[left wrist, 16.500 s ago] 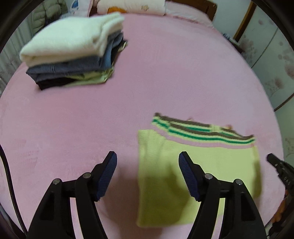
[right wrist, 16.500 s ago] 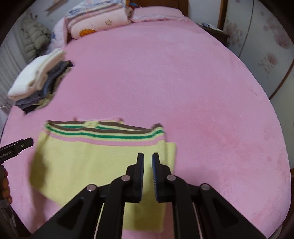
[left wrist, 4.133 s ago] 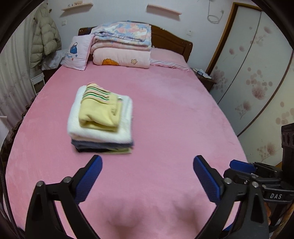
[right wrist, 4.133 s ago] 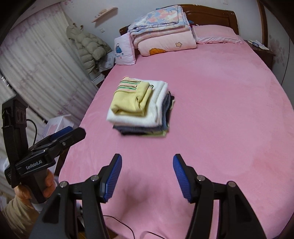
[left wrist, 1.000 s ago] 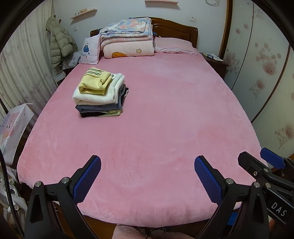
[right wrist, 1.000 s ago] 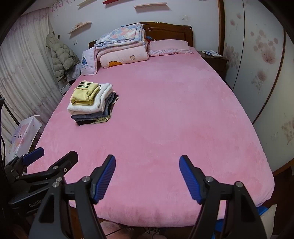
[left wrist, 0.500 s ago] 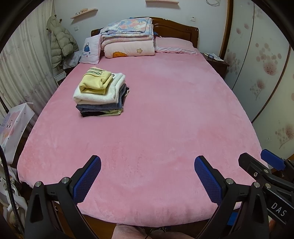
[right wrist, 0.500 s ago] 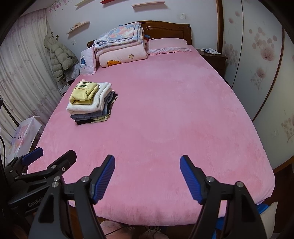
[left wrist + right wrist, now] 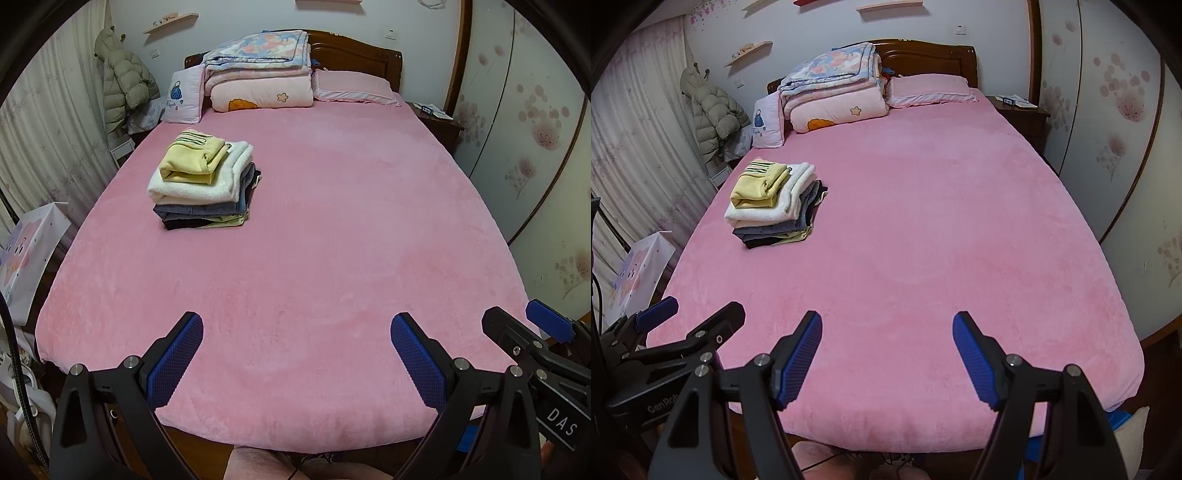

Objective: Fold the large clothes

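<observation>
The folded yellow sweater (image 9: 194,158) (image 9: 759,184) with striped trim lies on top of a stack of folded clothes (image 9: 207,192) (image 9: 775,214) on the left part of the pink bed (image 9: 332,240) (image 9: 923,229). My left gripper (image 9: 295,350) is open, held over the foot of the bed, far from the stack, with nothing between its blue pads. My right gripper (image 9: 886,347) is also open and empty, at the foot of the bed. Each gripper shows at the edge of the other's view.
Folded quilts (image 9: 258,77) and pillows (image 9: 354,88) lie at the headboard. A puffy coat (image 9: 122,77) hangs at the left near curtains. A nightstand (image 9: 436,122) and wardrobe doors (image 9: 524,129) stand on the right. A paper bag (image 9: 26,254) sits left of the bed.
Both grippers have held nearly still at the foot of the bed over the last second. Earlier, the yellow sweater lay flat close by; now it sits folded on the stack.
</observation>
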{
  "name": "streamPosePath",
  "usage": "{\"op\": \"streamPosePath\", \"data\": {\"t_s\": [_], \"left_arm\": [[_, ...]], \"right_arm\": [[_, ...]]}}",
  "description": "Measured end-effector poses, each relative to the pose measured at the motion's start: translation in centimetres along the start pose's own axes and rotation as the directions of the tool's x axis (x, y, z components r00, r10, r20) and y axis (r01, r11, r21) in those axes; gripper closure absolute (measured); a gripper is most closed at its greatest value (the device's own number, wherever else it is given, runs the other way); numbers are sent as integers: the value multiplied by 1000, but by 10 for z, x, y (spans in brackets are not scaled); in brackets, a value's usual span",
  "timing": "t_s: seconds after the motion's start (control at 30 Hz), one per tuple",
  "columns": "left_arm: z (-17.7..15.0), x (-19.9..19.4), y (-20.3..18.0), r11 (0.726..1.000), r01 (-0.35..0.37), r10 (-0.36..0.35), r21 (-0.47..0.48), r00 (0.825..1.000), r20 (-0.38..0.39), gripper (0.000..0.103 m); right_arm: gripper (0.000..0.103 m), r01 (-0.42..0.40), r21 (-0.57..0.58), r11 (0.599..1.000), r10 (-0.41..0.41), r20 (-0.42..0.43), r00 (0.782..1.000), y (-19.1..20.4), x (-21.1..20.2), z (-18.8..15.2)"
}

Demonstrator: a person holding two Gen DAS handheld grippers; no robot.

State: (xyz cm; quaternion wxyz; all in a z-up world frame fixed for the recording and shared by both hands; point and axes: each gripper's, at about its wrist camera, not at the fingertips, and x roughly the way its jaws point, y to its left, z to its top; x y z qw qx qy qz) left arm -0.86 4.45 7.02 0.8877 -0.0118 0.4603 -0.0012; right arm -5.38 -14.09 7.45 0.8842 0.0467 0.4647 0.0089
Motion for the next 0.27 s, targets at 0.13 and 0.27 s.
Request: {"op": "streamPosePath", "data": {"t_s": [0.13,0.27], "left_arm": [[-1,0,0,1000,-2,2,-1,1000,-6,2],[-2,0,-1,1000,-9,9,1,1000,-1,2]], "right_arm": [[29,1,1,1000,-1,-2,1000,0,0,0],[29,0,0,1000,0,-3,1000,-1,1,-1]]}}
